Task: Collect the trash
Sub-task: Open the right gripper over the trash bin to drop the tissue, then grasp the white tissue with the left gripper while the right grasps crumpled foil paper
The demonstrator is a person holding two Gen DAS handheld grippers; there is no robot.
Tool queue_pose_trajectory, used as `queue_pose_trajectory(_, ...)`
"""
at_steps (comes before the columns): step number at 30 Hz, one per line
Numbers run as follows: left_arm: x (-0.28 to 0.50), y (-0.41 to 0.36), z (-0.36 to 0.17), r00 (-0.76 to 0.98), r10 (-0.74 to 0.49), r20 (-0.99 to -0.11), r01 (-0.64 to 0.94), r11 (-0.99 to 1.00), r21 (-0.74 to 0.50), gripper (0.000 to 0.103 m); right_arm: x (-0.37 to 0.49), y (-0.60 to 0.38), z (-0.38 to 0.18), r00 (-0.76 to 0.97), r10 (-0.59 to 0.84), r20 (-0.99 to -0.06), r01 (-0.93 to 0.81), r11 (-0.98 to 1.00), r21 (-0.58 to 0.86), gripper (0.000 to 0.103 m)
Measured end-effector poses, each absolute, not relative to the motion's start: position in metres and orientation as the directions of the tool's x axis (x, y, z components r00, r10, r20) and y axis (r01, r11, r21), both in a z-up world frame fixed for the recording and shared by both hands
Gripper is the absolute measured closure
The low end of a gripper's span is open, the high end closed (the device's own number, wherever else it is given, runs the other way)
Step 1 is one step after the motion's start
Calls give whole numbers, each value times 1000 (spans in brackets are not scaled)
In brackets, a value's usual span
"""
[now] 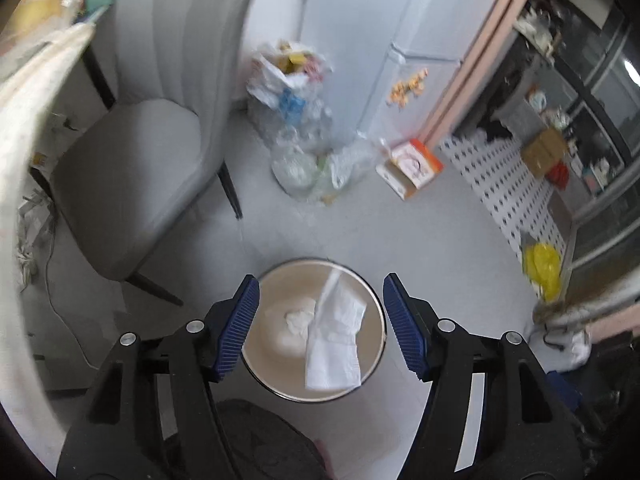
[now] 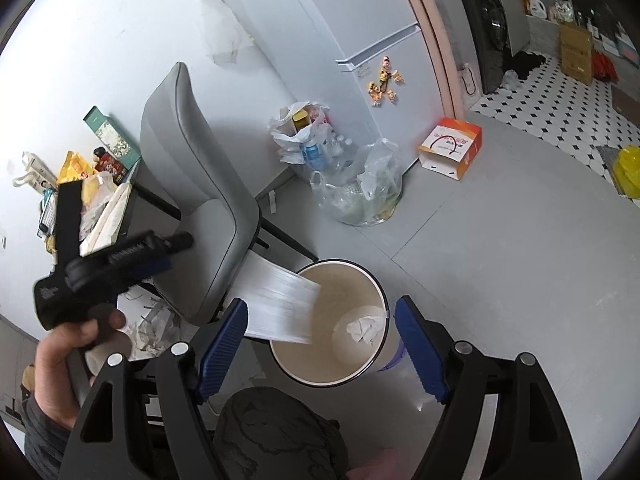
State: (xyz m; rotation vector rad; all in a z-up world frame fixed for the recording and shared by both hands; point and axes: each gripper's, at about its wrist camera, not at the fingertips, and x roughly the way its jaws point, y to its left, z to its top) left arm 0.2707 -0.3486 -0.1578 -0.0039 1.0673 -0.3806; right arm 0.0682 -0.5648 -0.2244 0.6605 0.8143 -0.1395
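Observation:
A round beige trash bin [image 1: 280, 376] stands on the grey floor below both grippers; it also shows in the right wrist view [image 2: 304, 364]. A crumpled white tissue [image 1: 297, 319] lies at its bottom, also visible in the right wrist view [image 2: 363, 329]. A flat white paper [image 1: 334, 340] is in the air over the bin mouth, motion-blurred in the right wrist view [image 2: 280, 304]. My left gripper [image 1: 320, 326] is open and empty above the bin. My right gripper [image 2: 320, 346] is open and empty above the bin. The left gripper's body [image 2: 100, 264] shows at left, held by a hand.
A grey chair [image 1: 132, 184] stands left of the bin. Plastic bags of trash [image 2: 352, 184] sit by the white fridge [image 2: 360, 32]. An orange paper bag [image 2: 450, 148] and a yellow bag [image 1: 542, 268] are on the floor. A cluttered table [image 2: 96, 184] is at left.

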Motion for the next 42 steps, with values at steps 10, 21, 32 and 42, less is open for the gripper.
queue_pose_trajectory(10, 243, -278, -95, 535, -346, -771, 257, 936, -241, 15, 76, -518, -183, 764, 140, -630, 231, 852, 470, 8)
queue_pose_trajectory(21, 192, -160, -30, 721, -310, -620, 180, 947, -265, 8, 87, -430, -121, 846, 155, -510, 72, 914, 398, 8)
queue_pose_trajectory(32, 145, -68, -10, 810, -193, -553, 60, 967, -249, 6, 91, -358, -88, 867, 244, -433, -90, 934, 346, 8)
queue_pose_trajectory(42, 118, 2, -21, 810, -154, -565, 9, 968, -250, 6, 94, -305, -76, 819, 352, -453, -229, 924, 306, 8)
